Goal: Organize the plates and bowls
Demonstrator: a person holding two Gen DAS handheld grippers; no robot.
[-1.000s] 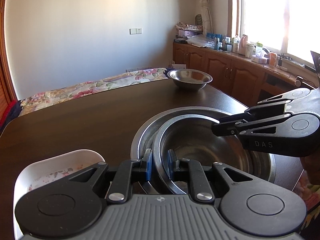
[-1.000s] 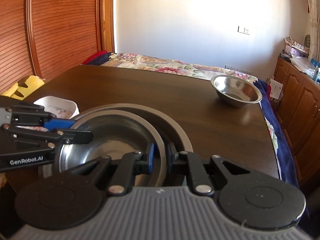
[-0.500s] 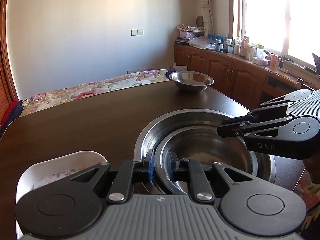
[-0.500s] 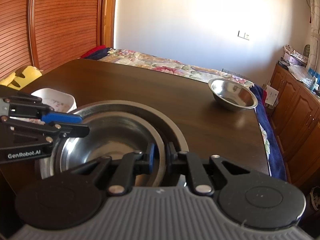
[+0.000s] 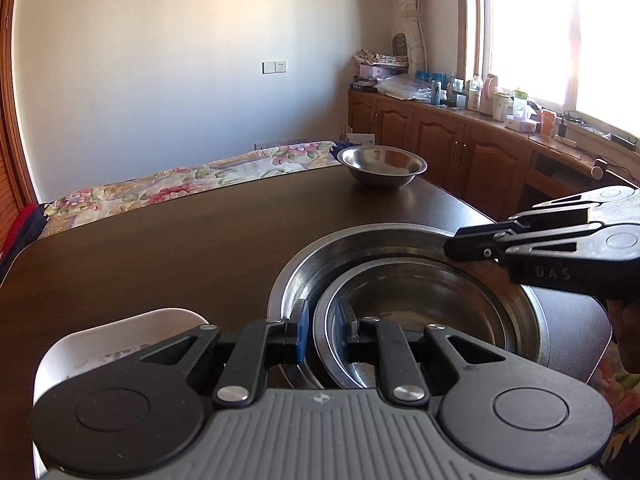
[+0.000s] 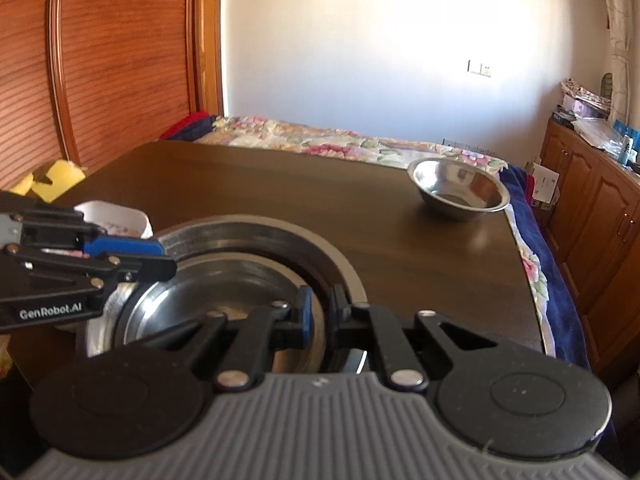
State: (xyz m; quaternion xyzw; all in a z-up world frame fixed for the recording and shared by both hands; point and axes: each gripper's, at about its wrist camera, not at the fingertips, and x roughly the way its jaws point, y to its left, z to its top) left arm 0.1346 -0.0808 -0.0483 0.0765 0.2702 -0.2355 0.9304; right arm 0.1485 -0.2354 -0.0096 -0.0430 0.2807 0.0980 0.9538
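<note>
A medium steel bowl (image 5: 424, 308) sits nested inside a large steel bowl (image 5: 352, 248) on the dark wooden table (image 5: 180, 240). My left gripper (image 5: 322, 328) is shut on the medium bowl's near rim. My right gripper (image 6: 320, 312) is shut on its rim at the opposite side; it also shows in the left wrist view (image 5: 452, 248). The nested bowls show in the right wrist view too, medium bowl (image 6: 224, 296) inside large bowl (image 6: 280, 236). A small steel bowl (image 5: 382, 166) stands alone at the table's far right corner, also in the right wrist view (image 6: 458, 190).
A white floral dish (image 5: 100, 344) sits on the table left of the stack, also in the right wrist view (image 6: 116, 220). A floral bedspread (image 5: 180, 180) lies beyond the table. Wooden cabinets (image 5: 460, 148) with clutter run along the right wall.
The medium bowl has gone down from a tilted, raised pose into the large bowl and now lies level in it. Both grippers went down with it, still clamped on its rim.
</note>
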